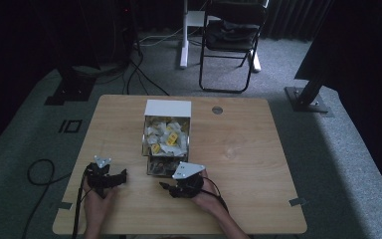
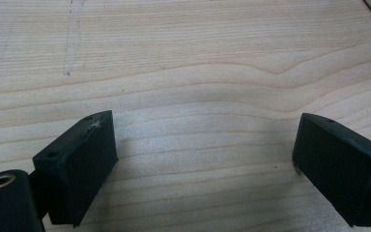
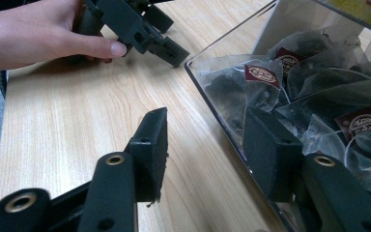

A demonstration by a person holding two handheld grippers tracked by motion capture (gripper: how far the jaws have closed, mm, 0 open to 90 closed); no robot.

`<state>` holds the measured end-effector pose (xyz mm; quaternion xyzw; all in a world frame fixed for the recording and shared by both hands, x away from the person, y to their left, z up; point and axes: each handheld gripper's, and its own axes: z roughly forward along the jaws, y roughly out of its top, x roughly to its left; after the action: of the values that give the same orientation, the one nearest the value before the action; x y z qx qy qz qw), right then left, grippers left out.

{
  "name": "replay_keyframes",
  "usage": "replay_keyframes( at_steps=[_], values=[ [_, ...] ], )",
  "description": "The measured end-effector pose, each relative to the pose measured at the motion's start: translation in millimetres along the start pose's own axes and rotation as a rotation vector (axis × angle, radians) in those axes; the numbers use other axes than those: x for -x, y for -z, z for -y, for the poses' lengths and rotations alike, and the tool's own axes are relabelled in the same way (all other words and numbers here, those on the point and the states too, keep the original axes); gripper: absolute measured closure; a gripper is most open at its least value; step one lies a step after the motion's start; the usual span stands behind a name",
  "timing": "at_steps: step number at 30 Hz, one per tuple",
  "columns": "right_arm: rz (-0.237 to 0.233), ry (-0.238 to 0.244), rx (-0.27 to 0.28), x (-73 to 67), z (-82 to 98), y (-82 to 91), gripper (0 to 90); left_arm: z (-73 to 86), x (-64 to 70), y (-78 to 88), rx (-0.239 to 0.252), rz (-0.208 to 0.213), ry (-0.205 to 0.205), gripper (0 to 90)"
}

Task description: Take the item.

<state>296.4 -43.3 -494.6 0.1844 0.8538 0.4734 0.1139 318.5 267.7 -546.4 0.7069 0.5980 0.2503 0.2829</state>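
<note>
Fingers (image 2: 77, 169) of both grippers gape, holding nothing — one clear box (image 3: 222, 121), many tea bags (image 3: 290, 77).

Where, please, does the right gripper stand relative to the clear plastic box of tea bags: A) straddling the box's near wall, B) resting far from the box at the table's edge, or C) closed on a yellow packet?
A: in the right gripper view, the right gripper has one jaw outside on the wooden table and the other inside the clear box among the tea bags.
</note>
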Motion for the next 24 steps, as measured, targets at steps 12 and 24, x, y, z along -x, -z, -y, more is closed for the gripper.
replay_keyframes(
  at_steps=[12,24],
  values=[
    [-0.021,0.009,0.018,-5.6,1.4,5.3,66.3,0.0,0.0,0.0,0.0,0.0,0.0,9.0],
    [0.081,0.018,0.048,-5.1,-11.6,-0.4,61.9,0.0,0.0,0.0,0.0,0.0,0.0,9.0]
  ],
)
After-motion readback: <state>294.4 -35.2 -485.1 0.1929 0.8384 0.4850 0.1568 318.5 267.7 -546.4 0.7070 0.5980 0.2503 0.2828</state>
